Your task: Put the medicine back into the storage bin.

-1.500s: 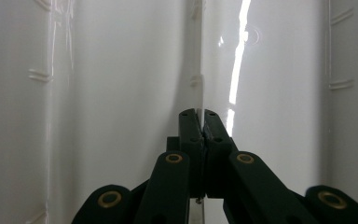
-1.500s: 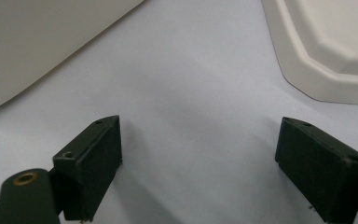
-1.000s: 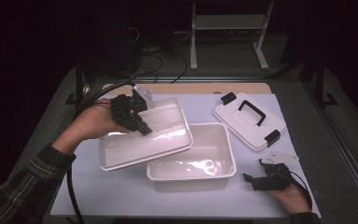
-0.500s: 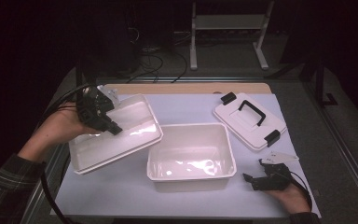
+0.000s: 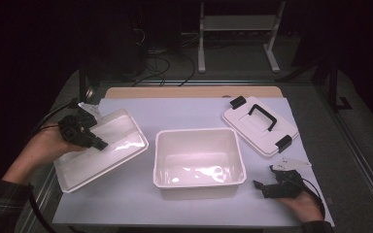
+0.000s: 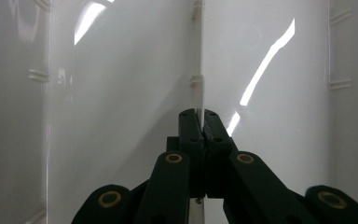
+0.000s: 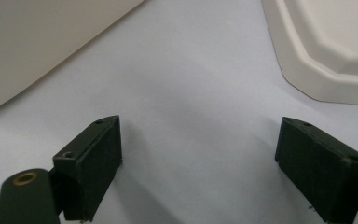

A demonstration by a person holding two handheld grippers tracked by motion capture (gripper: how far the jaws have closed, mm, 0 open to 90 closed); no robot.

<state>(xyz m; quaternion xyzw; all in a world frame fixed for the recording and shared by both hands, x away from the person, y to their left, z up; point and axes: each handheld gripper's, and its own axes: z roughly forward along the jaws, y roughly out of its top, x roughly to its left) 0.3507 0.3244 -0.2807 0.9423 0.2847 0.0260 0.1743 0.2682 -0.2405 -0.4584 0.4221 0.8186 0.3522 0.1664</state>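
Observation:
A shallow white tray (image 5: 114, 148) hangs tilted at the left of the mat, beside a deep white box (image 5: 199, 133) that stands open in the middle. My left gripper (image 5: 97, 143) is shut on the tray's thin side wall. In the left gripper view the jaws (image 6: 200, 119) pinch that wall edge-on, with the tray's glossy surface (image 6: 121, 93) on both sides. My right gripper (image 5: 264, 177) lies on the mat at the front right, open and holding nothing. In the right gripper view its jaws (image 7: 199, 140) stand wide apart over bare mat.
A white lid (image 5: 260, 124) with a black handle (image 5: 263, 116) and black clips lies at the back right. The right gripper view has the box wall (image 7: 51, 37) at upper left and the lid's rim (image 7: 335, 46) at upper right. Cables and a metal stand lie beyond the table.
My left gripper has carried the tray to the left and down, from over the box's left rim to the left side of the mat. The right gripper has stayed still.

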